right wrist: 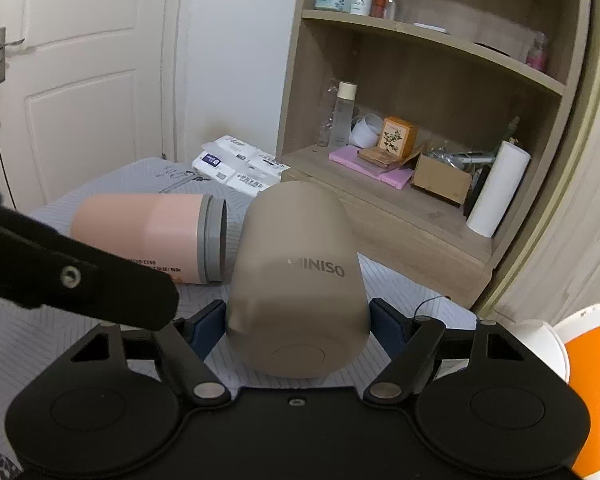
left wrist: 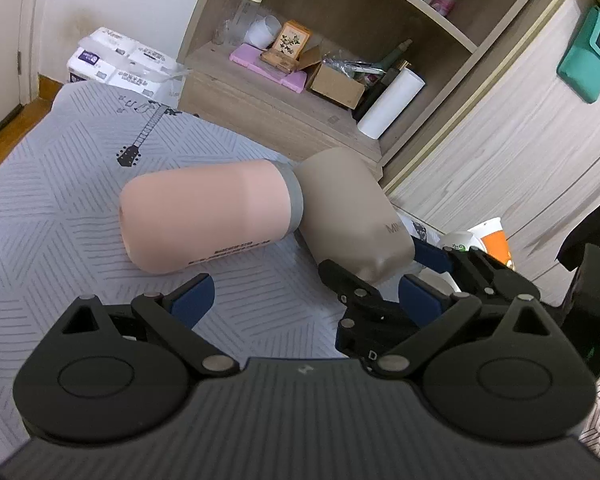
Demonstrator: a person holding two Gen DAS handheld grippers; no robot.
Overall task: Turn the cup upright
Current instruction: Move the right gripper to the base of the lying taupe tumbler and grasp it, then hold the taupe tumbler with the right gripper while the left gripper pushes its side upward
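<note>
A taupe MINISO cup (right wrist: 296, 280) is held tilted above the grey patterned cloth (right wrist: 80, 332), its base towards the right wrist camera. My right gripper (right wrist: 296, 320) is shut on it, blue pads on both sides; it also shows in the left wrist view (left wrist: 384, 276) gripping the taupe cup (left wrist: 348, 208). A pink cup (left wrist: 204, 216) with a grey rim lies on its side on the cloth, also seen in the right wrist view (right wrist: 148, 236). My left gripper (left wrist: 304, 292) is open and empty, just in front of both cups.
A wooden shelf unit (right wrist: 420, 200) with bottles, boxes and a white roll (right wrist: 498, 188) stands behind the cloth. Tissue packs (left wrist: 120, 64) lie by the wall. An orange paper cup (right wrist: 592, 384) and a white cup stand at the right. A door (right wrist: 68, 80) is at the left.
</note>
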